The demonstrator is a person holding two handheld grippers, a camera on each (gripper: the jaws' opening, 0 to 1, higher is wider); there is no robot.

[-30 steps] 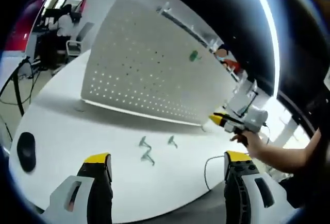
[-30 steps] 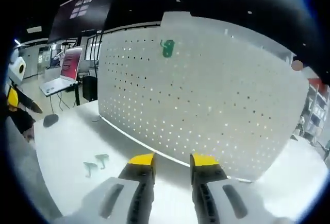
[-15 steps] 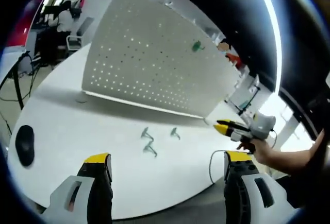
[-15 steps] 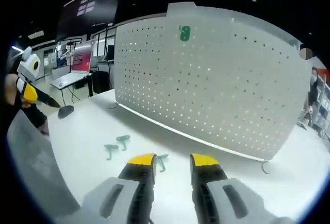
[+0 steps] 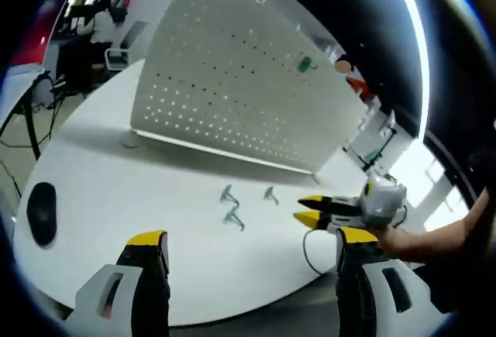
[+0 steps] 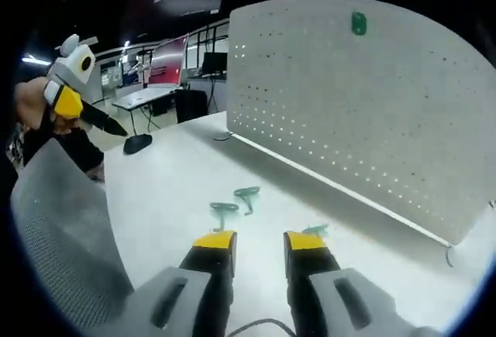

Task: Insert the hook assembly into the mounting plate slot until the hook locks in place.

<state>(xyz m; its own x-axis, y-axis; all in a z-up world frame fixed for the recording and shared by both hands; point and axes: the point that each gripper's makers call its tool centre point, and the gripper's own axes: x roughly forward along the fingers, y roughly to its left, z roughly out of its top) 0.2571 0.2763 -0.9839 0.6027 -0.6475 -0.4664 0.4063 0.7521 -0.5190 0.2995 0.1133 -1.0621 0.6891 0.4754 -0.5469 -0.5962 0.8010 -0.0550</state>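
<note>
A white perforated mounting plate (image 5: pixel 232 81) stands upright on the white table (image 5: pixel 139 190), with a green piece (image 5: pixel 304 64) fixed near its top. Three loose green hooks lie in front of it (image 5: pixel 227 194) (image 5: pixel 270 194) (image 5: pixel 234 217). My left gripper (image 5: pixel 252 238) is open wide, held back from the hooks. My right gripper (image 5: pixel 306 209) comes in low from the right, just beside them. In the right gripper view, my right gripper (image 6: pixel 260 240) is narrowly open and holds nothing; one hook (image 6: pixel 315 230) lies by its right fingertip, two hooks (image 6: pixel 225 209) (image 6: pixel 248 192) further ahead, the plate (image 6: pixel 372 104) behind.
A black mouse (image 5: pixel 40 211) lies at the table's left side, and a thin cable (image 5: pixel 310 256) loops near the front edge. A grey mesh chair back (image 6: pixel 62 236) stands close at the left of the right gripper view. Desks and monitors sit in the background.
My right gripper has come down and away from the plate towards the loose hooks on the table, still narrowly open. My left gripper has barely moved.
</note>
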